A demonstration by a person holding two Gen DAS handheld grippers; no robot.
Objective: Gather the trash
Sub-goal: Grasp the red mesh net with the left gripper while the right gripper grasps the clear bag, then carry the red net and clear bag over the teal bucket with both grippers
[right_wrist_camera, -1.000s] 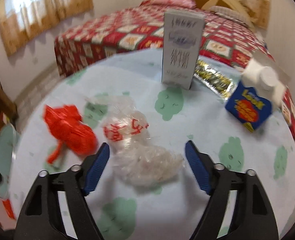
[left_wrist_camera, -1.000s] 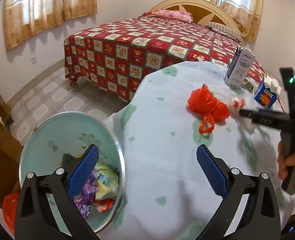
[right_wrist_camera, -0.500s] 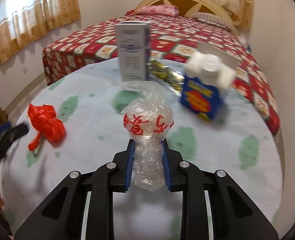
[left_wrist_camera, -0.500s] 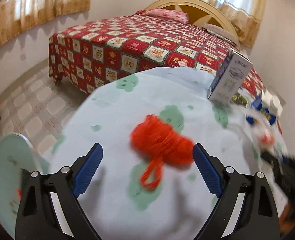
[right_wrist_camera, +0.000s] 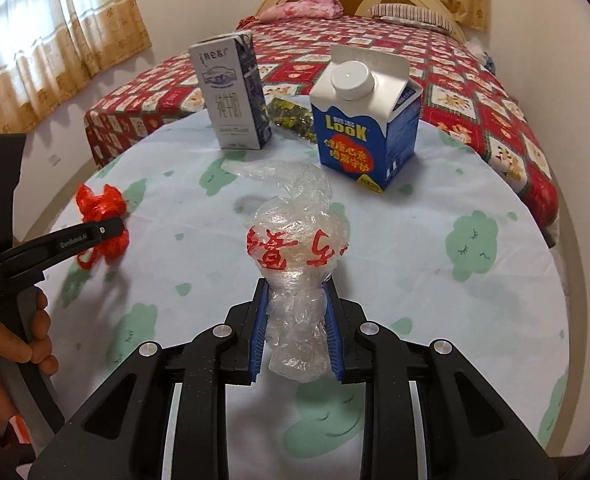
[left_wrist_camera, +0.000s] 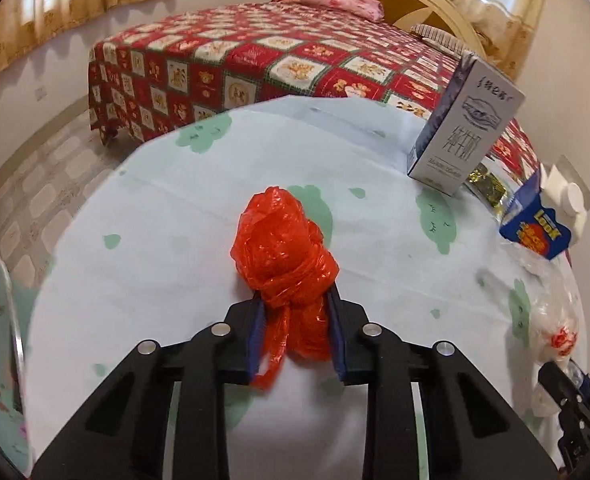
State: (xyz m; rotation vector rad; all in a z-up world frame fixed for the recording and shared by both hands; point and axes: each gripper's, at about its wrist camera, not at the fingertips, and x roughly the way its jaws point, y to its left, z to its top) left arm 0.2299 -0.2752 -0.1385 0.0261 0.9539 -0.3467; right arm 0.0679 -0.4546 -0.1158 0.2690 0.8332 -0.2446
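Two cartons (right_wrist_camera: 235, 96) on clouded tablecloth (right_wrist_camera: 475, 280), bed (right_wrist_camera: 475, 80) beyond

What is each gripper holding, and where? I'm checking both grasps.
Left gripper pinches the red plastic bag at its knotted lower end; right gripper pinches the clear plastic bag below its bulge.

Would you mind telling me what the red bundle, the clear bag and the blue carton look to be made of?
Red bundle: thin glossy plastic film, crinkled and translucent. Clear bag: thin see-through plastic film with red print, wrinkled and shiny. Blue carton: probably coated paperboard, with crisp folds and a white plastic-looking cap.
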